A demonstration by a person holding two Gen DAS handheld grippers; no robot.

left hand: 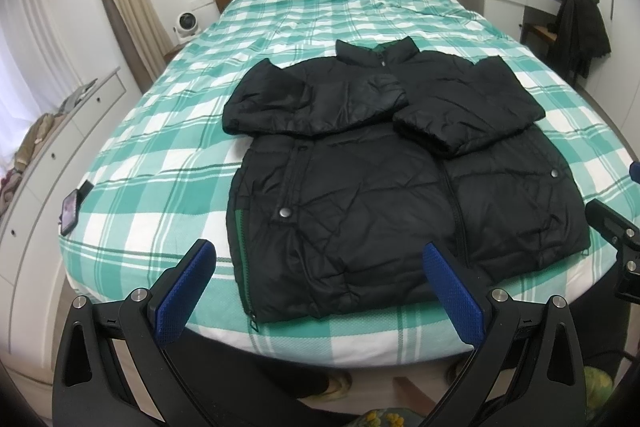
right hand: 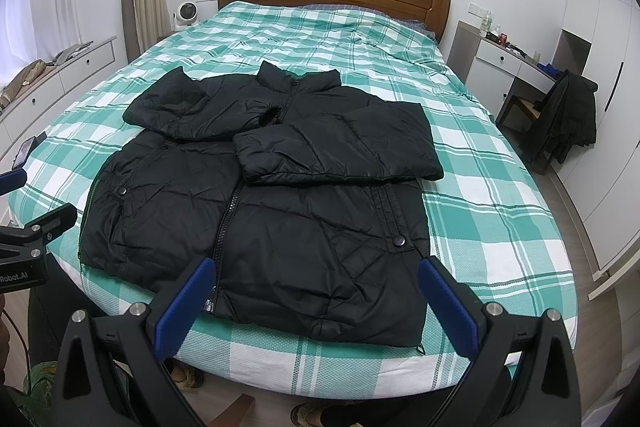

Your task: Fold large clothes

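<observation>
Hovering wide-jawed over a black puffer jacket (right hand: pixel 256 195), both grippers: left (left hand: pixel 320 287), right (right hand: pixel 312 301), "Robot.AI" lettering.

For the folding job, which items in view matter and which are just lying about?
Job: black puffer jacket, sleeves folded across its chest; left tool and right tool, both open near the hem.

Lying about: phone at the bed's edge; small fan; dark coat draped over a chair.
</observation>
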